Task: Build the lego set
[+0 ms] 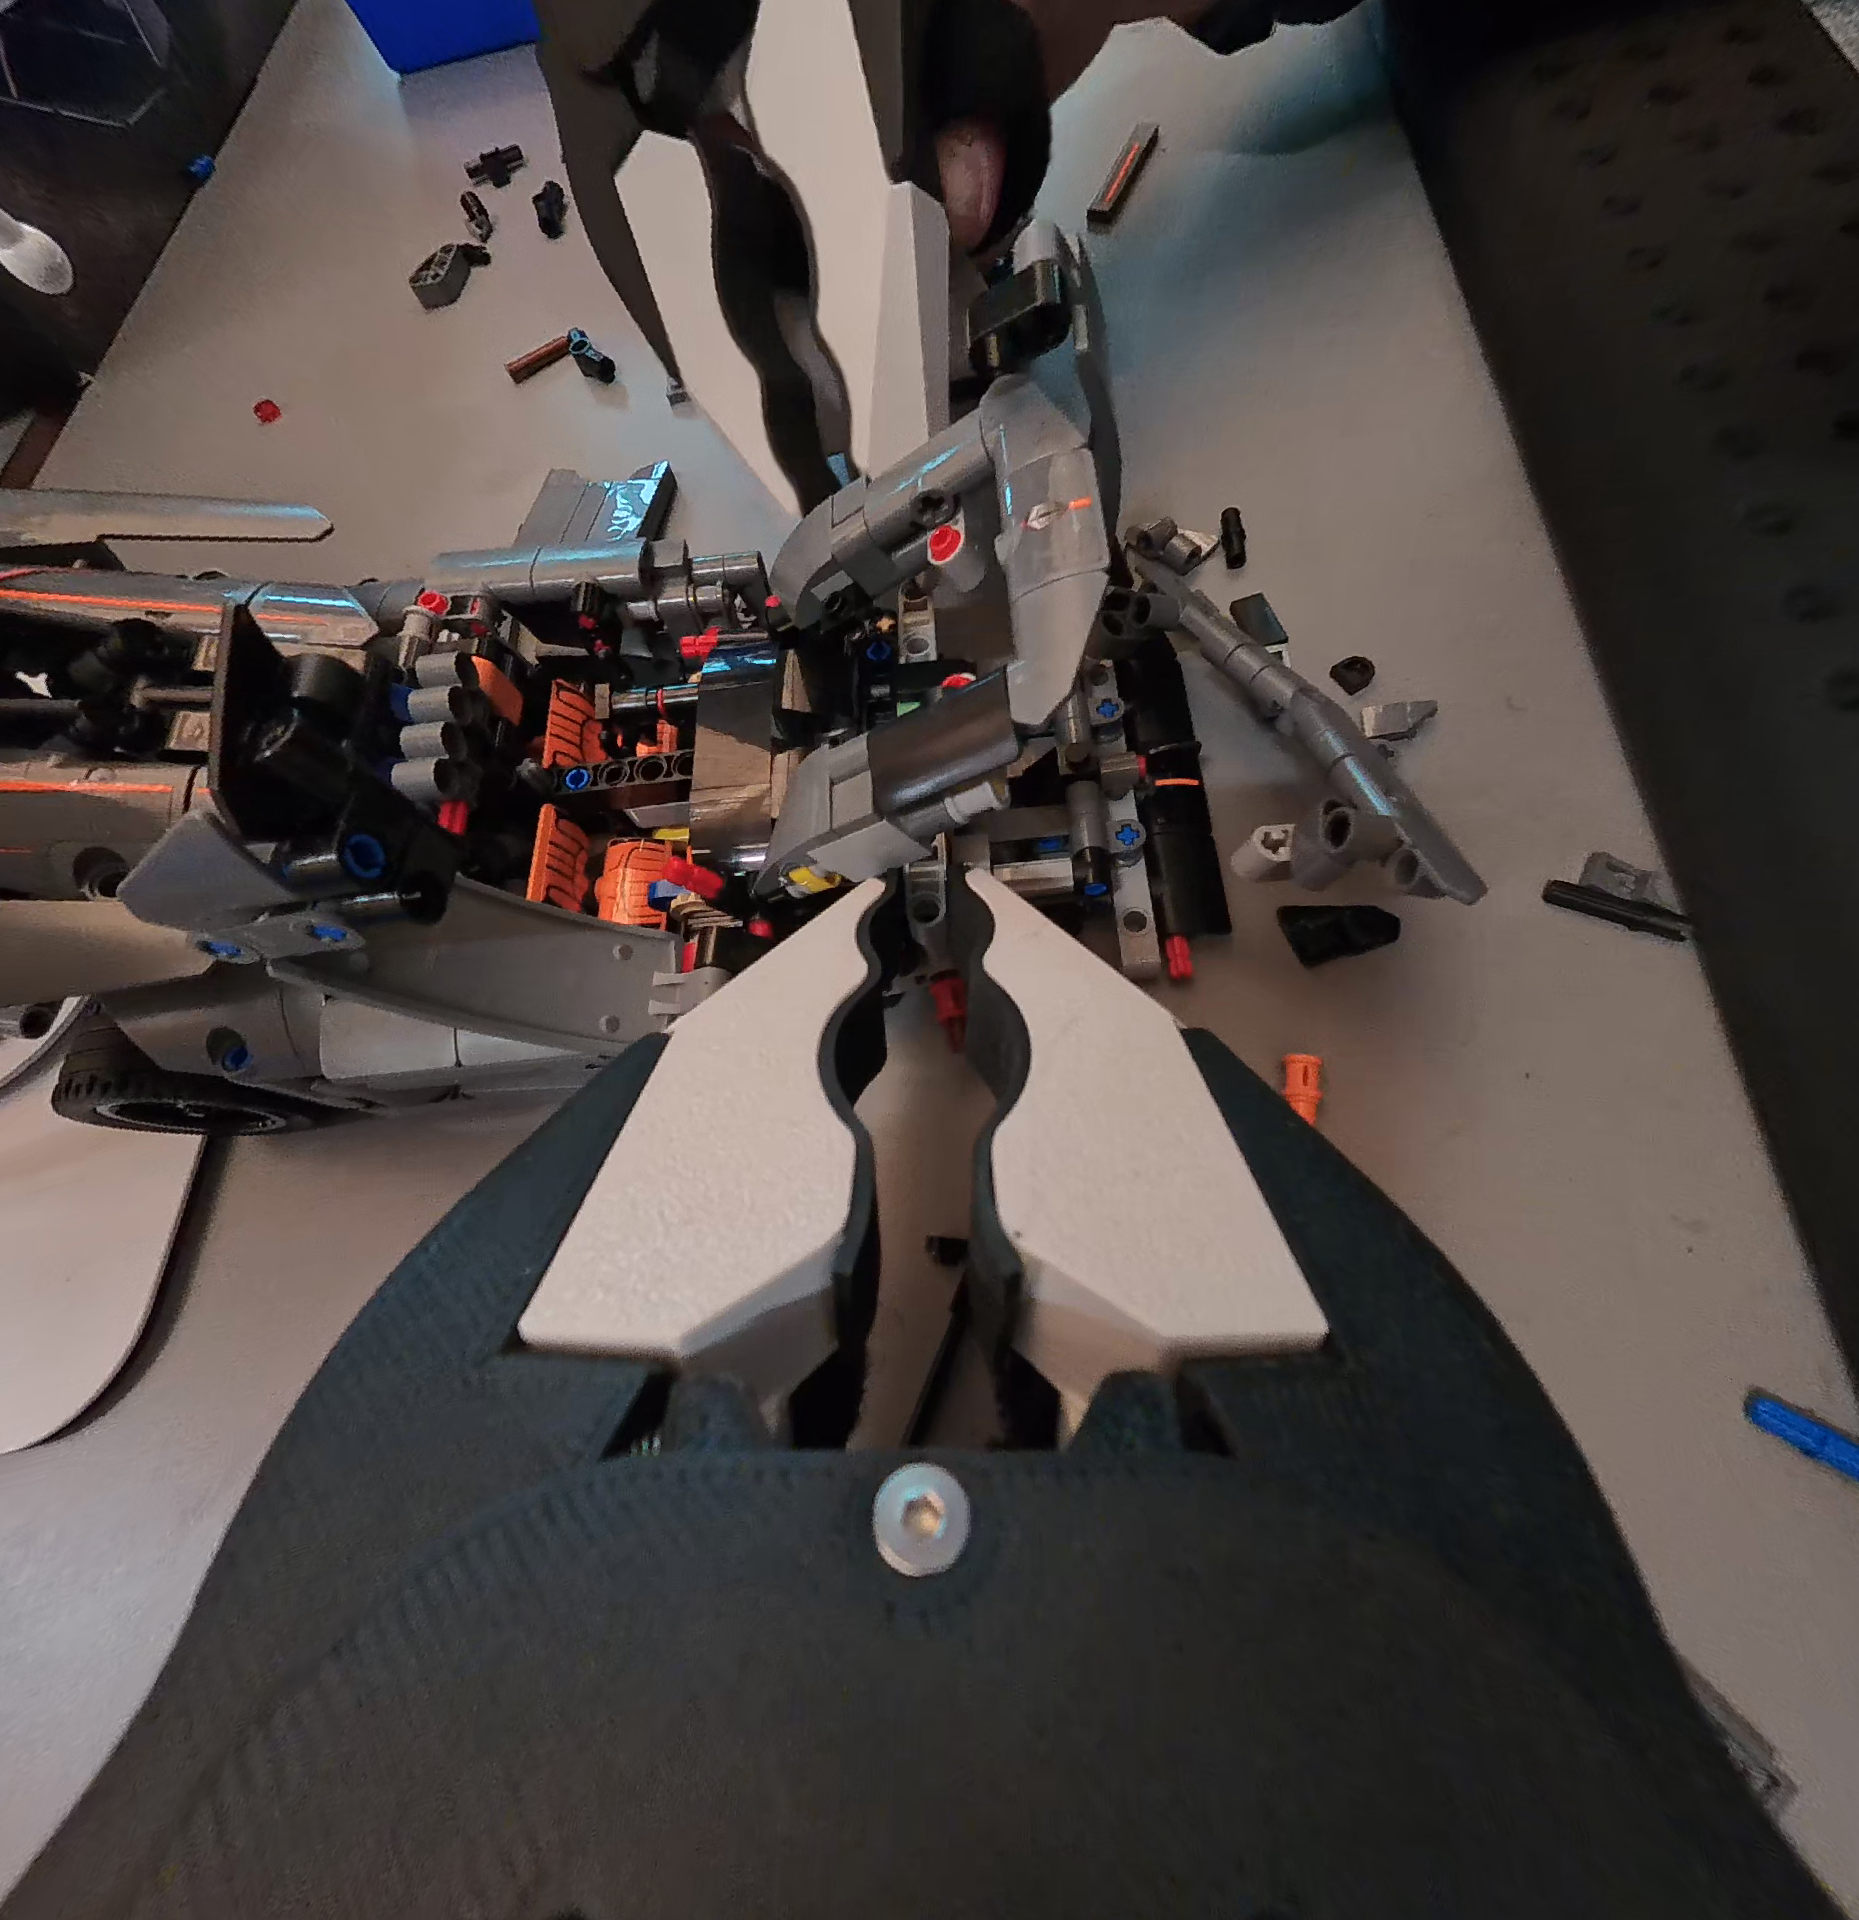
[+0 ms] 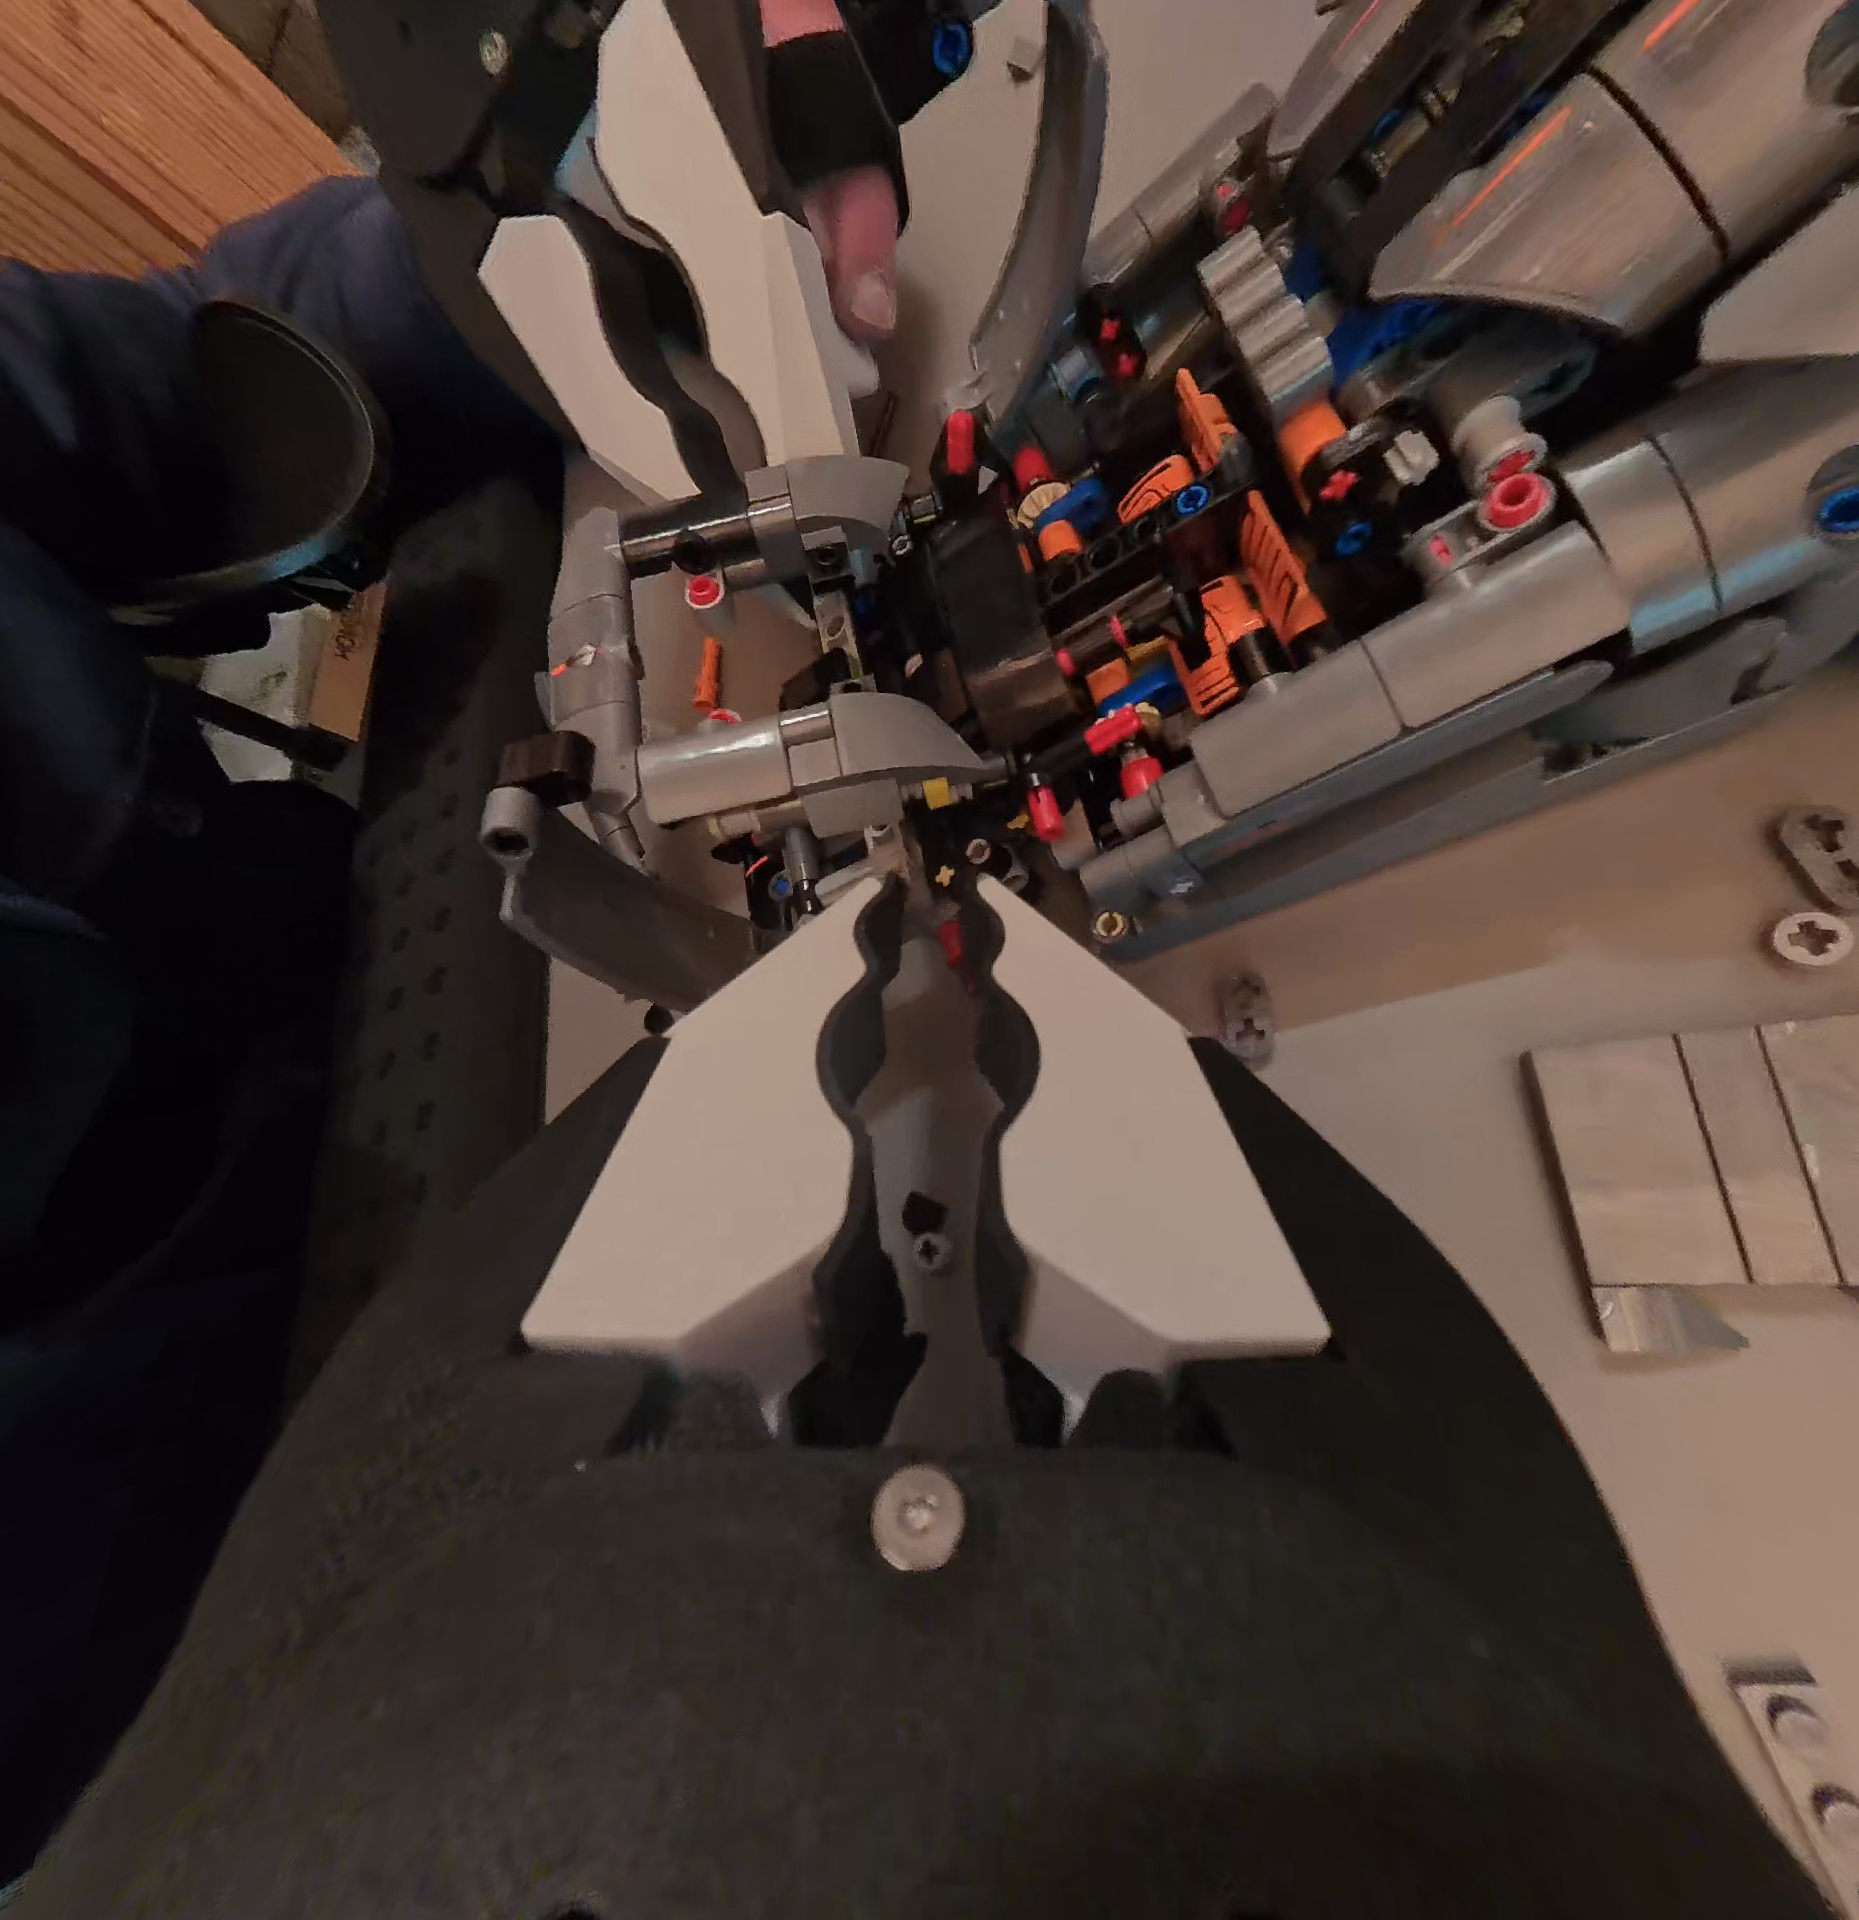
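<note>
The half-built grey lego car lies on the pale bench, its orange and black insides exposed. The left gripper has its fingers drawn narrow around a grey beam with a red pin at the car's edge. The right gripper pinches the same section, fingers narrow. Loose pieces lie scattered nearby.

The left white-fingered, black-bodied hand-held gripper points forward, its two wavy-edged fingers drawn near together with a narrow gap at the tips. The right hand-held gripper of the same make is posed alike, tips nearly meeting. Opposite it, a black-gloved fingertip rests on the other gripper's finger.
</note>
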Tool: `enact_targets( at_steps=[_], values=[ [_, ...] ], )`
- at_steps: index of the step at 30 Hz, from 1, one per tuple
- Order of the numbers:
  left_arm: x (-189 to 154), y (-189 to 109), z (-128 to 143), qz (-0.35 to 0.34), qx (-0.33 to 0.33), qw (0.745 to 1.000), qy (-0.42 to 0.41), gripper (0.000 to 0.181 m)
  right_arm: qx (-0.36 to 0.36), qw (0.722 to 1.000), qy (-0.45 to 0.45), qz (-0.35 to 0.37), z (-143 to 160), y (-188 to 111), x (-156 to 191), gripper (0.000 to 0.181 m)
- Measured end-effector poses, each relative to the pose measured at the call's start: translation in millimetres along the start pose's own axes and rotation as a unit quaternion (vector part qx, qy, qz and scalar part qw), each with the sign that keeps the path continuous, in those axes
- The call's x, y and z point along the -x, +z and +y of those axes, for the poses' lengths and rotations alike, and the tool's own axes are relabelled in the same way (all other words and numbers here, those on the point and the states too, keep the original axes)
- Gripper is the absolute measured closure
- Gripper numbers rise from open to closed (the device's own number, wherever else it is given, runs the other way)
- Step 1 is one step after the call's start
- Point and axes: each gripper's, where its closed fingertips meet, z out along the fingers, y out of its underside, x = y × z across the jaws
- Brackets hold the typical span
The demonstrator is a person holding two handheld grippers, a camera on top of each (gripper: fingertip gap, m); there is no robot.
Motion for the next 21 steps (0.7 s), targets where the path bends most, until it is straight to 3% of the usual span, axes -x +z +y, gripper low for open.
enact_targets(
  at_steps=[21],
  values=[
    [1.3,-2.8,0.2,-0.005,0.001,1.0,-0.003,0.176,0.04,0.999,-0.023,0.025,4.8,4.6,0.9,0.181]
  ],
)
